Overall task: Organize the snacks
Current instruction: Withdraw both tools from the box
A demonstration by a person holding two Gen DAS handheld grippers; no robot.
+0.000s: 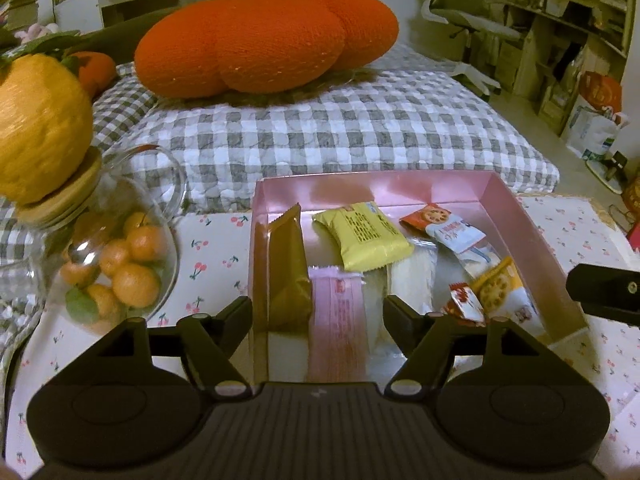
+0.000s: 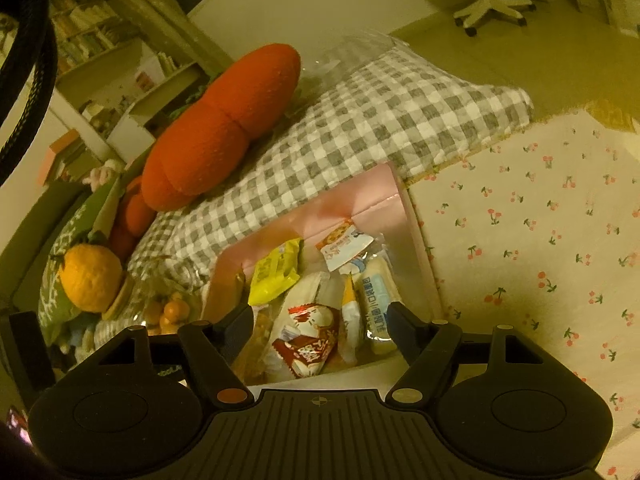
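A pink box (image 1: 520, 216) on the cherry-print cloth holds several wrapped snacks. In the left wrist view a brown packet (image 1: 286, 272) stands against its left wall, beside a pink packet (image 1: 338, 320), a yellow packet (image 1: 364, 236) and cookie packets (image 1: 452, 228). My left gripper (image 1: 318, 312) is open over the box's near end, with the brown and pink packets between its fingers but not pressed. My right gripper (image 2: 320, 318) is open above a red-and-white packet (image 2: 308, 340), with a long blue-and-white packet (image 2: 378, 300) beside its right finger. The yellow packet (image 2: 276, 272) lies further back in the pink box (image 2: 360, 196).
A glass jar of small oranges (image 1: 120, 264) stands left of the box, with a yellow plush fruit (image 1: 36, 128) on its wooden lid. Behind lie a checked quilt (image 1: 320, 132) and a big orange cushion (image 1: 264, 36). The cherry-print cloth (image 2: 540, 240) spreads out to the right.
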